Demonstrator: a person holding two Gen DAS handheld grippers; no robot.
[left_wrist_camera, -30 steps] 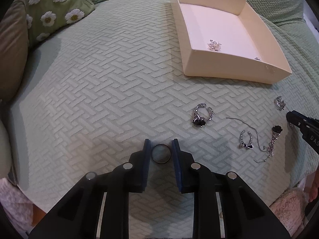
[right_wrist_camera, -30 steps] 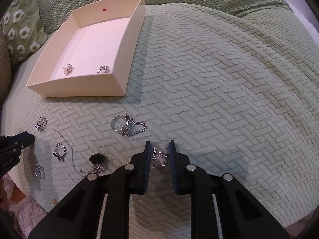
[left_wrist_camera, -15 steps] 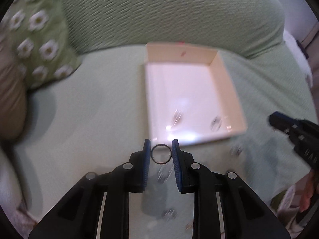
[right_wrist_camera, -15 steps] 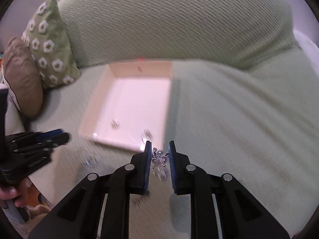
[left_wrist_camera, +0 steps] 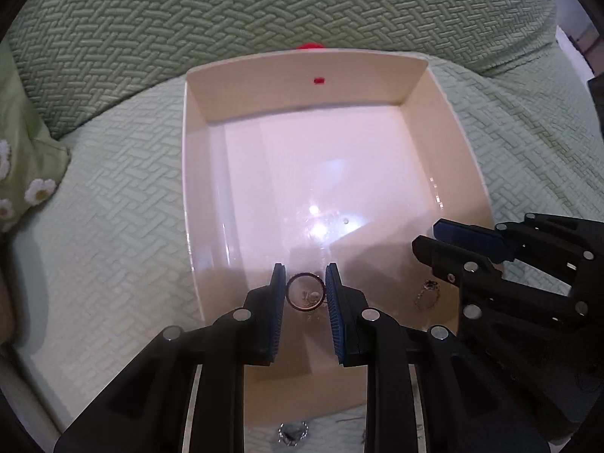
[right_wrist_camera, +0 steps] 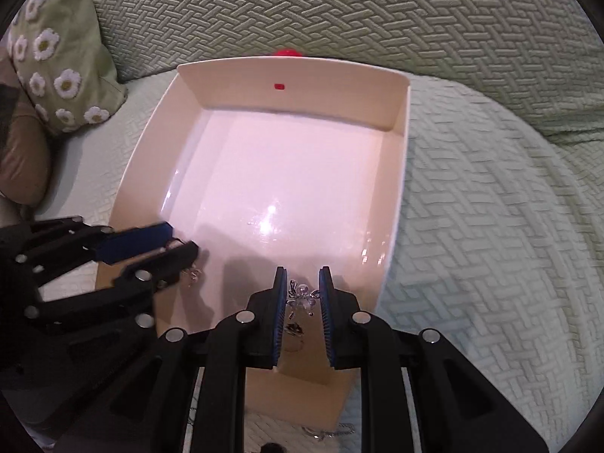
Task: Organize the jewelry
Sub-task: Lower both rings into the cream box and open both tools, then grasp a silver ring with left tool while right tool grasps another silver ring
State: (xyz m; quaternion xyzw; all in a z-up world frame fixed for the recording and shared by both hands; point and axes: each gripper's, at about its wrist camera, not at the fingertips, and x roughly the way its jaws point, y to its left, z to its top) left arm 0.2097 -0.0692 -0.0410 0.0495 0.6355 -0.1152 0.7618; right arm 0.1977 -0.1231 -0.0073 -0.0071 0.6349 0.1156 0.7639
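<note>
Two pieces are in hand, both held above the near end of the shallow cream-coloured rectangular tray point(left_wrist_camera: 196, 188) that sits on the green woven-textured sofa cover point(left_wrist_camera: 113, 188). The left gripper point(left_wrist_camera: 305, 291) has its blue pads clamped on a plain round metal ring point(left_wrist_camera: 305, 292), held flat between them. The right gripper point(right_wrist_camera: 301, 294) is clamped on a small silver ornament with clear beads point(right_wrist_camera: 300, 296), nipped at its sides.

Already in the tray: a silver beaded ring point(left_wrist_camera: 426, 296) by the near right corner and a small silver piece point(right_wrist_camera: 192, 275) by the near left, just beside the left gripper's tips as seen from the right wrist view. More jewellery point(left_wrist_camera: 292, 432) lies on the cover just outside the near wall.

Judgement: the step is release into the tray. Recommended practice: bring each gripper lower toward the glossy floor before parting the pads, since the ring may roll or bounce. Release over bare floor, clear of the pieces already lying there, and keep the two grippers apart, as they stand close together.
</note>
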